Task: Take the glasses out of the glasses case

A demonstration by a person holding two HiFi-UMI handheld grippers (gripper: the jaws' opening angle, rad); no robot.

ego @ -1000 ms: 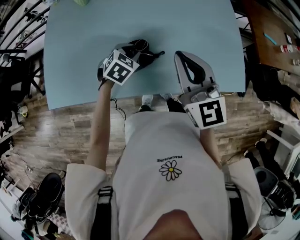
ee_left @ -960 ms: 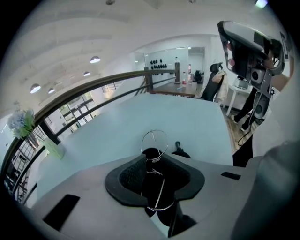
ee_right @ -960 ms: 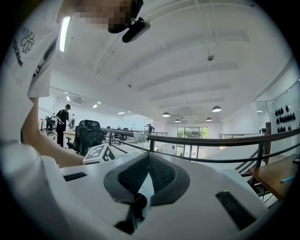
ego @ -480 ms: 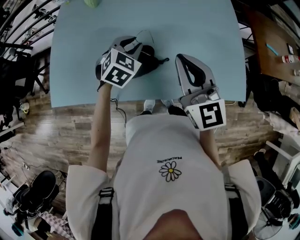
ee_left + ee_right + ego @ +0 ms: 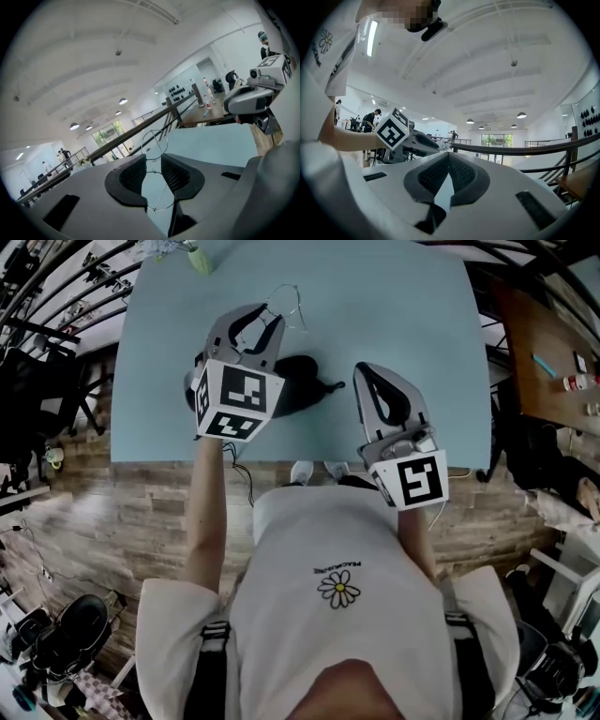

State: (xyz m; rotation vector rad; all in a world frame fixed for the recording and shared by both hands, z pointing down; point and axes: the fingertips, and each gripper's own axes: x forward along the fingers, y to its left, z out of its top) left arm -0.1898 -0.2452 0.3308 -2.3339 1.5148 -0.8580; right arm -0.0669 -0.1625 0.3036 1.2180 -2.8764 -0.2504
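In the head view, the left gripper point(image 5: 265, 313) is holding a thin wire-framed pair of glasses point(image 5: 286, 299) in the air above the pale blue counter point(image 5: 403, 296). The dark glasses case point(image 5: 305, 382) is lying open on the counter beneath it. The right gripper point(image 5: 370, 373) is hovering beside the case, not touching it.

In the left gripper view, the jaws are pinching the frame near its bridge. One lens ring is standing above the pads and the other is hanging below them.

In the right gripper view, the jaws are meeting at their tips with nothing between them.

The risk, as I judge it, lies in that narrow pinch. The frame is looking light and springy, so too firm a squeeze could bend the wire. A quick swing or tilt could make it pivot or slip out and drop onto the counter. A loose temple arm could also snag on the case rim if the glasses are carried low over it.
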